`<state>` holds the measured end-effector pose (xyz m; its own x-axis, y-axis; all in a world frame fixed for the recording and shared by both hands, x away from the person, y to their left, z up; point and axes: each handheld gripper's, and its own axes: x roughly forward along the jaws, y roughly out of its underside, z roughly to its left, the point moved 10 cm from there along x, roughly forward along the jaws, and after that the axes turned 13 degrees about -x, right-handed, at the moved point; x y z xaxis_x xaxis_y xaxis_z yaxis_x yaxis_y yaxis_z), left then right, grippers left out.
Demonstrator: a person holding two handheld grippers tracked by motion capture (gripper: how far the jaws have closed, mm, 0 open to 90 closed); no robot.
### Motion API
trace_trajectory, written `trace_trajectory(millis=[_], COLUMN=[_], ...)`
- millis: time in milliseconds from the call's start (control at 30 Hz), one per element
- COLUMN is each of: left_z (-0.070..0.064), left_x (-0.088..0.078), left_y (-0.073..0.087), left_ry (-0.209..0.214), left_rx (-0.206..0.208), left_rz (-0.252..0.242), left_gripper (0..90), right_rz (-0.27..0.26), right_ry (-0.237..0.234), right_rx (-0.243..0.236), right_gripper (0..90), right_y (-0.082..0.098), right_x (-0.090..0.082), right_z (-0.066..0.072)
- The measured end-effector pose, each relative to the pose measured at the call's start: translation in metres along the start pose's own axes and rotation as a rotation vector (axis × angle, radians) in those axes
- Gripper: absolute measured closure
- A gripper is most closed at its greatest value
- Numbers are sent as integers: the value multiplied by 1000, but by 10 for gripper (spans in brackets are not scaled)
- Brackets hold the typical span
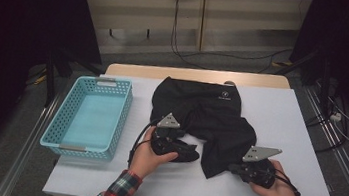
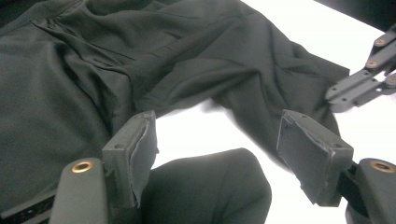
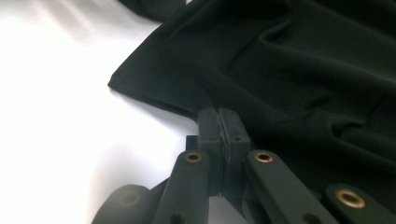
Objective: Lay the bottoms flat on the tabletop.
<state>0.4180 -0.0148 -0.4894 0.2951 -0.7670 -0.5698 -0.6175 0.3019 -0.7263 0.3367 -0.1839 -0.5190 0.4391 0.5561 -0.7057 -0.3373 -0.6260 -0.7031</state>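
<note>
You have a crumpled pair of black fabric shorts (image 1: 205,122) lying in the middle of the white surface (image 1: 290,122), its waistband toward the far edge and its two leg ends pointing back at you. Your left claw (image 1: 187,151) sits at the near end of the left leg, jaws standing wide apart; in the left gripper view a fold of the black cloth lies low between the pads (image 2: 142,149) without being pinched, and bare white surface shows through the gap. Your right claw (image 1: 234,169) is at the hem of the right leg, near the front corner of the garment. In the right gripper view its two pads (image 3: 223,128) are pressed flat together right at the edge of the cloth; whether any fabric is caught between them you cannot tell. A light blue perforated plastic basket (image 1: 61,119) stands at the left side of the surface, well apart from the shorts
</note>
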Motion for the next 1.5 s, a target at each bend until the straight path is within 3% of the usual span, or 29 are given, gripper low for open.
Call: trace_trajectory(millis=[367,800,900,967,1067,1200,1267,1333,1500], left_z=[1,1,1,1,2,3,4,4,4], left_x=[0,-1,-1,-1,-1,-1,-1,-1,-2], left_y=[-4,-4,-5,-5,-6,-6,-6,-6,-6], left_ry=[2,-8,-8,-8,-11,-18,-21,-20,-23], left_rx=[-6,5,5,6,8,16,20,17,23], left_rz=[-8,-1,-4,-3,-3,-5,-7,-7,-3], left_gripper=[272,243,242,242,241,227,223,220,219], right_rz=[17,-6,-29,-64,-85,-33,1,26,58], right_ry=[-38,-83,-57,-38,44,192,243,259,243], right_rx=[-28,-40,-11,7,52,99,137,171,176], right_gripper=[900,892,756,725,670,640,641,643,678], right_y=[13,15,10,5,4,18,26,32,39], right_x=[-18,-32,-33,-37,-42,-43,-42,-39,-30], right_z=[26,49,44,36,14,-19,-31,-37,-35])
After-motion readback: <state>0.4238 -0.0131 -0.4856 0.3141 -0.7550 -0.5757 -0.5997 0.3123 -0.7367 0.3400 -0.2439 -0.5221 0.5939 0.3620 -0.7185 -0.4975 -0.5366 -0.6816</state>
